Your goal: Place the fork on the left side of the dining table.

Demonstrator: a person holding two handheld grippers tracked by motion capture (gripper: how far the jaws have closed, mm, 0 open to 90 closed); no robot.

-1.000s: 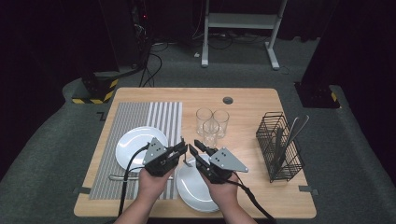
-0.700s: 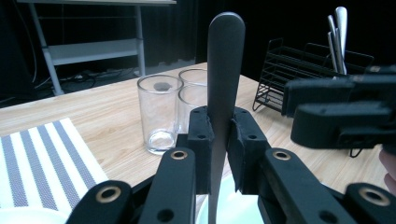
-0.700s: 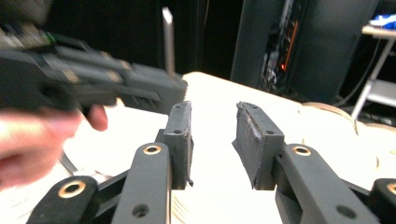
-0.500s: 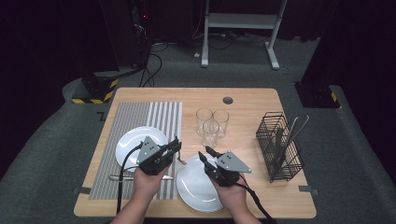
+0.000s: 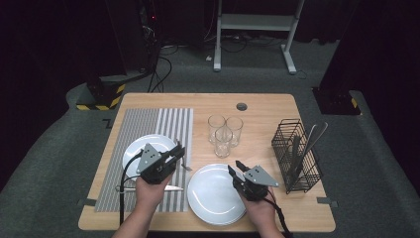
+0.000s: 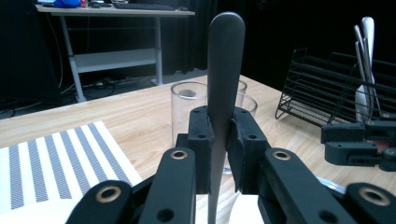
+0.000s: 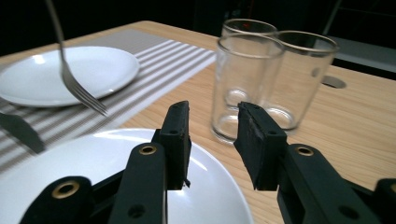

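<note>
My left gripper (image 5: 177, 151) hovers over the right edge of the striped placemat (image 5: 143, 124), shut on a metal fork (image 5: 185, 167). In the left gripper view the fork's handle (image 6: 224, 56) stands upright between the jaws of that gripper (image 6: 219, 135). The fork's tines (image 7: 79, 93) hang down over the mat in the right gripper view. My right gripper (image 5: 235, 167) is open above the right part of the front white plate (image 5: 210, 193), with nothing between its fingers (image 7: 212, 126). Its jaws point at the three clear glasses (image 7: 247, 74).
A second white plate (image 5: 136, 151) sits on the placemat, with a knife (image 5: 163, 188) lying in front of it. The glasses (image 5: 224, 134) stand mid-table. A black wire cutlery basket (image 5: 297, 153) holding utensils stands at the right.
The two grippers, close together a second ago, have moved apart: the right one went to the right over the front plate and the left one edged left with the fork.
</note>
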